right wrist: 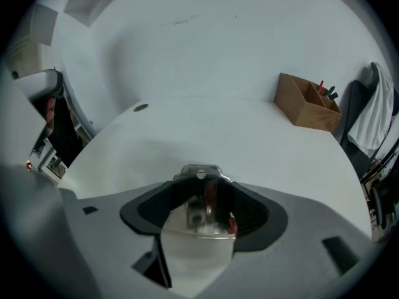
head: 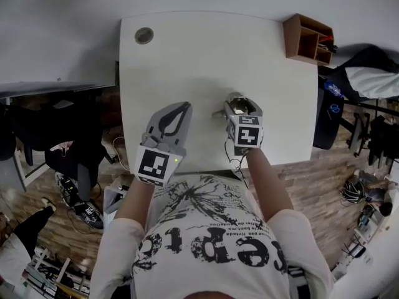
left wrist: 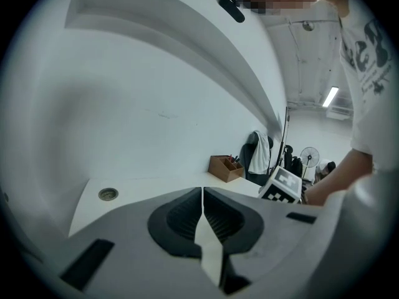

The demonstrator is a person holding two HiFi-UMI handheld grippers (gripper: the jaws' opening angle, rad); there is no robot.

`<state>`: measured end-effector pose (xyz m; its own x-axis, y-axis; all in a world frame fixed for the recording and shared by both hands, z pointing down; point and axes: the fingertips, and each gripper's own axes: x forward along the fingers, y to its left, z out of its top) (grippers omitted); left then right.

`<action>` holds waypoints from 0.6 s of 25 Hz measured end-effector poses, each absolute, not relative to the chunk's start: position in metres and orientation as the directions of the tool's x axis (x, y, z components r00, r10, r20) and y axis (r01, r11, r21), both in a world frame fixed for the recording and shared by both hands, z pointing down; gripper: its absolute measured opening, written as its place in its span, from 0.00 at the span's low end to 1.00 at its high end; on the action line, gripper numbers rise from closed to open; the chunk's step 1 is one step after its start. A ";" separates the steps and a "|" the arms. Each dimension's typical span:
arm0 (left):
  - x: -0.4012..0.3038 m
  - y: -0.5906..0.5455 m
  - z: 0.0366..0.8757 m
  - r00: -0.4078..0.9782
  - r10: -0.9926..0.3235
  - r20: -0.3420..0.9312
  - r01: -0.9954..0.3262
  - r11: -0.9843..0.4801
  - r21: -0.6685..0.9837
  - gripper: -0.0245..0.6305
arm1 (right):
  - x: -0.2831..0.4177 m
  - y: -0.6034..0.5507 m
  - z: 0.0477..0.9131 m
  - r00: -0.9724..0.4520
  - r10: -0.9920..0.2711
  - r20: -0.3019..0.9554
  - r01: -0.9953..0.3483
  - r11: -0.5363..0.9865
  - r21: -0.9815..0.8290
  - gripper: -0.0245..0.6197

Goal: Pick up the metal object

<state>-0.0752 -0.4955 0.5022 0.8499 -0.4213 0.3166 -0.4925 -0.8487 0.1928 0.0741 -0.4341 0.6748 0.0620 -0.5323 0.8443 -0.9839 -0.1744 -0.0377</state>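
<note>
Currently your right tool (right wrist: 201,182) is gaping around the metal object (right wrist: 201,210) resting on the counter (right wrist: 249,129) between its jaws; closing off-centre, you're risking knocking it away. Your left tool (left wrist: 202,192) is sitting pressed together.

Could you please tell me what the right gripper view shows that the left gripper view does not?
Only the right gripper view: the metal object, between that gripper's open fingers.
Only the left gripper view: shut, empty fingers, the other gripper's cube, the person's arm and a fan.
Both: the white table, its grommet and the wooden organizer.
</note>
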 end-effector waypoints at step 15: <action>-0.100 -0.500 0.496 0.834 -0.474 0.282 -0.527 -0.835 0.156 0.05 | 0.071 -0.430 0.670 0.075 -0.519 0.851 -0.981 -0.191 -0.030 0.47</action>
<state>-0.1000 -0.5000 0.4961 0.8342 -0.4742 0.2816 -0.5275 -0.8350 0.1564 0.0707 -0.4304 0.6704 0.0750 -0.5192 0.8514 -0.9811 -0.1910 -0.0300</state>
